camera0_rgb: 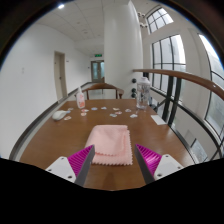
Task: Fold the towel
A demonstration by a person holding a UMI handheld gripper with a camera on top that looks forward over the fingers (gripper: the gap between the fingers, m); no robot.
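Towel-wise, it's all happening on a big wooden desk (50, 140) that's stretching way back into a bright room with a fat white column (122, 45) and tall windows (170, 55). The pink towel (108, 142) is lying flat on the desk, looking already folded into a rough square, sitting just ahead of the tool (115, 160) and lined up with the gap. The tool's hovering wide open, gripping nothing, magenta pads (80, 160) not touching the cloth. Small bits are cluttering the far end, too tiny to tell.
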